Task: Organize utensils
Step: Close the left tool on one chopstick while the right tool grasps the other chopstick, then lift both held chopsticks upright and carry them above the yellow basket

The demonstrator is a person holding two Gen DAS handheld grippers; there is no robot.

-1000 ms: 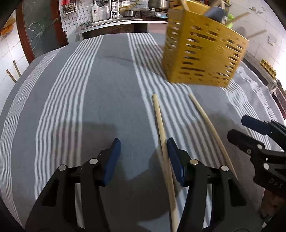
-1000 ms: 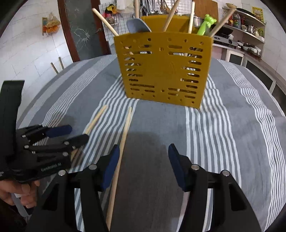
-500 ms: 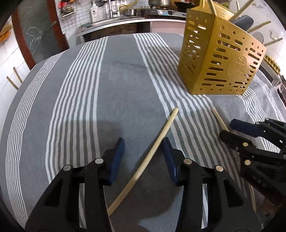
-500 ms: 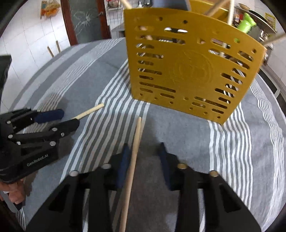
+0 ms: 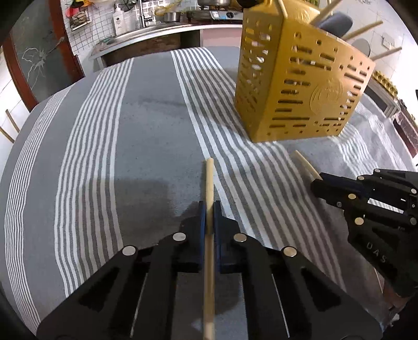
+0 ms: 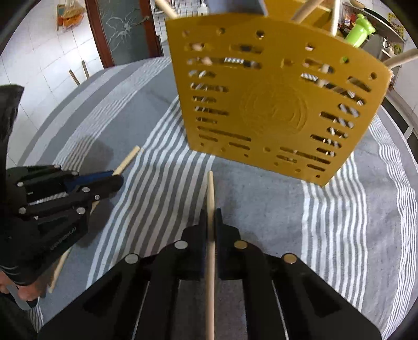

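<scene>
Two pale wooden chopsticks lie low over a grey striped tablecloth. My left gripper (image 5: 209,206) is shut on one chopstick (image 5: 209,183), whose tip sticks out ahead of the blue pads. My right gripper (image 6: 211,213) is shut on the other chopstick (image 6: 210,193), tip pointing toward the yellow perforated utensil holder (image 6: 274,104). In the left wrist view the holder (image 5: 300,86) stands at upper right, with the right gripper (image 5: 317,183) clamped on its chopstick (image 5: 304,164) at right. In the right wrist view the left gripper (image 6: 117,177) holds its chopstick (image 6: 128,158) at left.
The holder carries several wooden handles, a grey spatula (image 5: 337,22) and a green item (image 6: 359,34). A kitchen counter with a sink (image 5: 156,34) runs behind the table. A dark framed door (image 6: 117,28) stands at back left. A hand (image 6: 23,290) grips the left tool.
Both grippers went from open, straddling the chopsticks, to shut on them. Each chopstick now lines up straight between its pads, and the holder looms closer in both views.
</scene>
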